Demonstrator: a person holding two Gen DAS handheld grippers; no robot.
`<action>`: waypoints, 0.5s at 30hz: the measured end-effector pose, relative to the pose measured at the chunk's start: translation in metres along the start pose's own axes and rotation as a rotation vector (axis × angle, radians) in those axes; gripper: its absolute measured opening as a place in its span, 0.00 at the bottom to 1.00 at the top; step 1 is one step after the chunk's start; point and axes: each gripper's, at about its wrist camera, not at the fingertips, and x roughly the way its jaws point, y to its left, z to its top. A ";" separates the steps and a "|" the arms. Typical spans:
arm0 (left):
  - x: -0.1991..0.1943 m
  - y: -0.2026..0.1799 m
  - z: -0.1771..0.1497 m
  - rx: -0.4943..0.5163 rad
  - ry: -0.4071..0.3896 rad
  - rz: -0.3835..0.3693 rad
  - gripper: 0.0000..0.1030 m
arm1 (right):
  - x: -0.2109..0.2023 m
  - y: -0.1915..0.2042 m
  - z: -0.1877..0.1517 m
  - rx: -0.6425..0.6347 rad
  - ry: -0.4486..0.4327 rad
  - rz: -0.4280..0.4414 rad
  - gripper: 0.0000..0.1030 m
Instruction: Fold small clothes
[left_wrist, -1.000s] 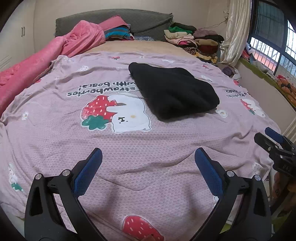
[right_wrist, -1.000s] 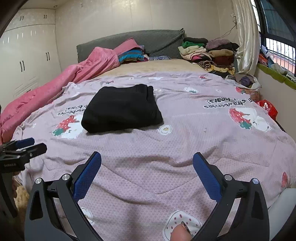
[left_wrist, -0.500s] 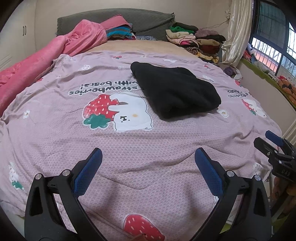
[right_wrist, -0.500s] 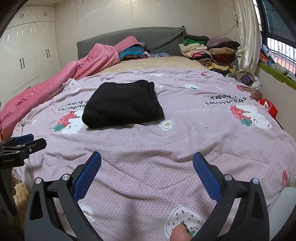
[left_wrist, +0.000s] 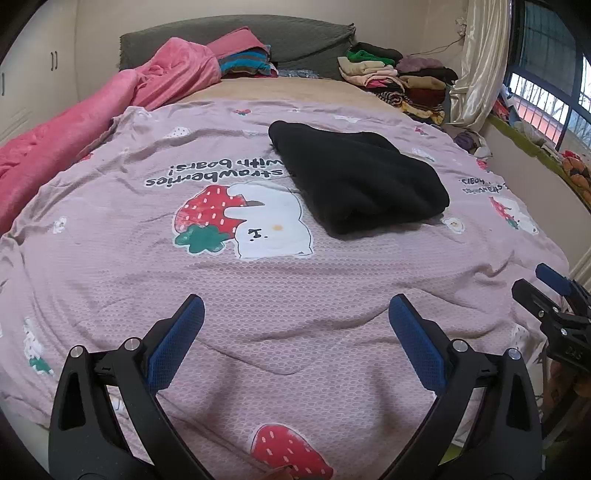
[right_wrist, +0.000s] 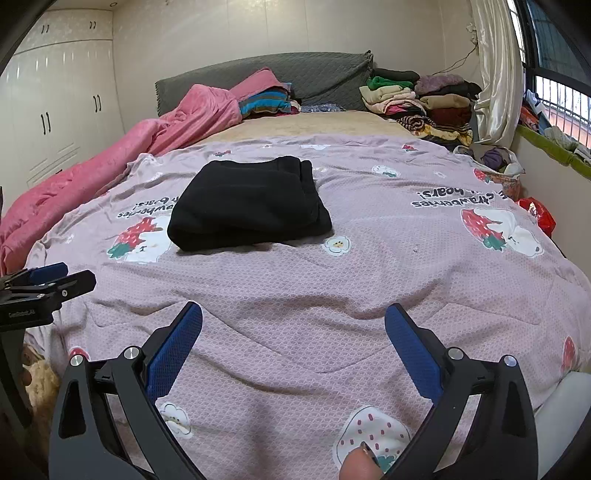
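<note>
With my left gripper (left_wrist: 295, 325) and right gripper (right_wrist: 293, 325) both spread wide and empty, the folded black garment (left_wrist: 358, 184) beside the bedspread's strawberry bear print (left_wrist: 243, 221) looks soft, thick and floppy, so I'd pinch its edge.

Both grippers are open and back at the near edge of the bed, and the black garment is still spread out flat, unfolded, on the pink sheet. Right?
Not quite. The black garment is already folded into a compact stack, as the right wrist view shows. The rest holds: the left gripper and right gripper are both open, empty, near the bed's near edge, over the pink sheet.
</note>
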 end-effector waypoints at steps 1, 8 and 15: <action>0.000 0.000 0.000 -0.001 0.000 0.001 0.91 | 0.000 0.001 0.000 -0.001 0.000 -0.002 0.96; 0.000 0.000 0.000 -0.002 0.002 0.015 0.91 | -0.001 0.002 0.000 -0.005 -0.003 -0.004 0.96; 0.000 0.001 0.001 -0.002 0.004 0.024 0.91 | -0.001 0.003 0.001 -0.008 0.001 -0.003 0.96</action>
